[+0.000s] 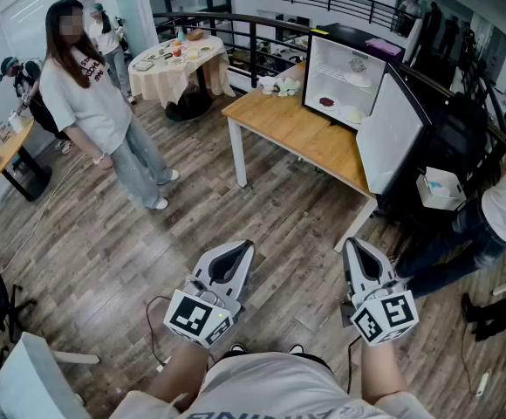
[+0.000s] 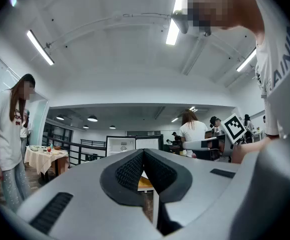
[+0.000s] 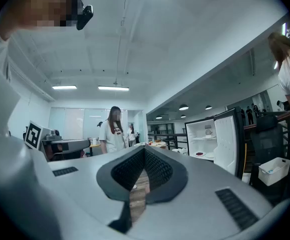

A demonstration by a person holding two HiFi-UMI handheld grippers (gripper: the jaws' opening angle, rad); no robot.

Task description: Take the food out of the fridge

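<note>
A small fridge (image 1: 345, 77) stands open on the far end of a wooden table (image 1: 301, 133), its door (image 1: 391, 133) swung to the right. Inside, a plate of red food (image 1: 327, 102) and a pale plate (image 1: 352, 113) sit on the lower shelf, and another item (image 1: 358, 63) on the upper shelf. My left gripper (image 1: 238, 253) and right gripper (image 1: 356, 248) are held side by side over the wooden floor, well short of the table, both shut and empty. The right gripper view shows the fridge (image 3: 201, 140) at the right, beyond the right gripper (image 3: 145, 149). Past the left gripper (image 2: 144, 152), the fridge (image 2: 121, 145) appears small and distant.
A person (image 1: 92, 103) stands on the floor at the left. A round table with a cloth (image 1: 179, 64) and dishes is behind, by a black railing (image 1: 253, 37). Another person (image 1: 502, 203) and a white box (image 1: 442, 188) are right of the fridge. A cable (image 1: 153, 321) lies on the floor.
</note>
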